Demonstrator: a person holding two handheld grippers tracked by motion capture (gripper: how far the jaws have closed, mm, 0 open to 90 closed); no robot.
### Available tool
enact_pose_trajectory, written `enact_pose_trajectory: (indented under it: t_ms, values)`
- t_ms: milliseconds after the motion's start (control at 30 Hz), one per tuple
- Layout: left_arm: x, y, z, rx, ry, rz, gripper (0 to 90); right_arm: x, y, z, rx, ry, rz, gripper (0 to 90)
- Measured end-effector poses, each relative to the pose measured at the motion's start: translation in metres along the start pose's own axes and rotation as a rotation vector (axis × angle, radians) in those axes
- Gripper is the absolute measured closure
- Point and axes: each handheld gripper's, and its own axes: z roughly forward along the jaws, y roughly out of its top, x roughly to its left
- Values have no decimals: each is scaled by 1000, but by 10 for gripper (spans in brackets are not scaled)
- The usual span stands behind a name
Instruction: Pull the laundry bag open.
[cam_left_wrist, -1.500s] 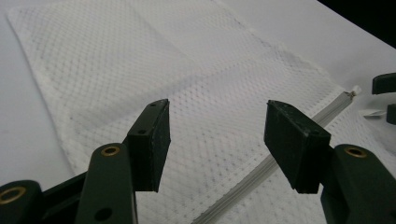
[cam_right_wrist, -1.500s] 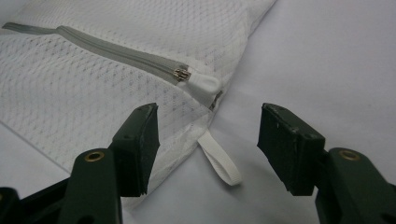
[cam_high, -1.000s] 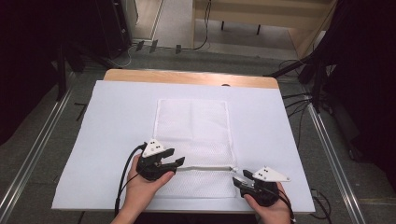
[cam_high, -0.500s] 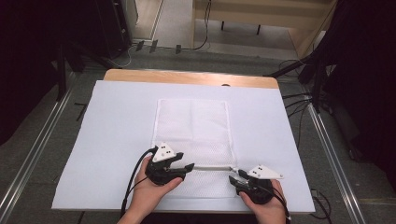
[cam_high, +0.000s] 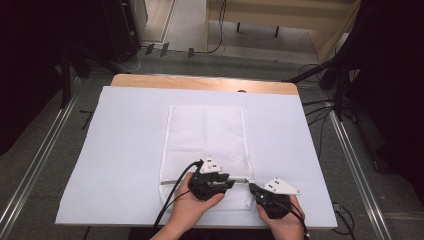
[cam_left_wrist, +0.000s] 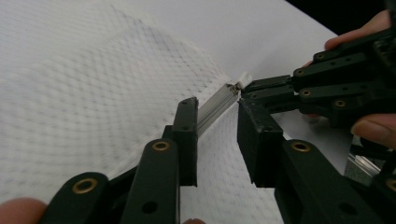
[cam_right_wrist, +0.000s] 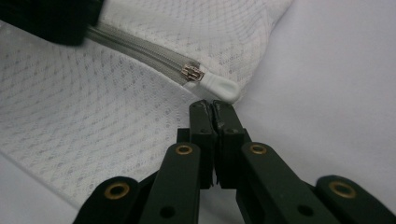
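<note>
Here, a white mesh laundry bag (cam_high: 206, 150) is lying flat on the white sheet (cam_high: 125, 150) covering the bench (cam_high: 200, 82), its long side running up the middle of the high view and its zippered end sitting in the lower centre of the frame, close to the person. A grey zipper (cam_high: 210, 180) is running across that near end from left to right.

The left hand (cam_high: 192, 210) is coming in from the bottom edge of the high view, palm wrapped around the left gripper (cam_high: 227, 181), which is lying low over the bag and pointing toward the right of the frame. In the left gripper view its two black jaws are standing apart with a clear gap between them, straddling the zipper strip (cam_left_wrist: 217, 103) without pinching it; the mesh is lifting into a soft ridge just ahead of them.

The right hand (cam_high: 282, 220) is resting at the lower right of the high view, just off the bag's corner, holding the right gripper (cam_high: 251, 187) angled toward the upper left of the frame so that its tips are facing the left gripper's tips, very near them. In the right gripper view its jaws are pressed together with nothing between them, their tips sitting just below the zipper slider (cam_right_wrist: 191, 72) and its white pull tab (cam_right_wrist: 217, 87), at the edge of the mesh, near the tab but apart from it.
</note>
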Motion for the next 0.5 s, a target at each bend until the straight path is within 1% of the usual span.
enact_pose_trajectory:
  t_ms: [33, 67, 100, 133, 167, 200, 233, 300, 367, 433, 500]
  values:
    - [0, 0, 5, 8, 3, -2, 722, 1, 1, -1, 3, -3, -3, 899]
    - [1, -1, 11, 28, 13, -16, 730, 2, 1, -1, 7, -9, -13, 900]
    - [2, -3, 16, 48, 34, -14, 742, 2, 2, -2, 4, -8, -21, 900]
    - [3, -4, 20, 69, 56, -14, 748, 3, 2, -4, -6, -10, -22, 900]
    - [4, -6, 22, 74, 60, -27, 755, 3, 3, -6, -25, -11, -17, 900]
    - [5, -7, 23, 72, 59, -32, 760, 3, 3, -8, -40, -11, -24, 900]
    - [5, -7, 23, 74, 58, -37, 777, 5, 5, -13, -76, -2, -28, 900]
    - [5, -6, 23, 74, 58, -32, 772, 7, 8, -18, -121, 7, -46, 900]
    - [4, -5, 22, 69, 53, -33, 763, 11, 10, -22, -151, 16, -60, 900]
    - [4, -4, 19, 51, 30, -49, 750, 15, 12, -23, -170, 21, -75, 900]
    - [3, -1, 14, 28, 7, -65, 738, 17, 13, -23, -171, 24, -80, 900]
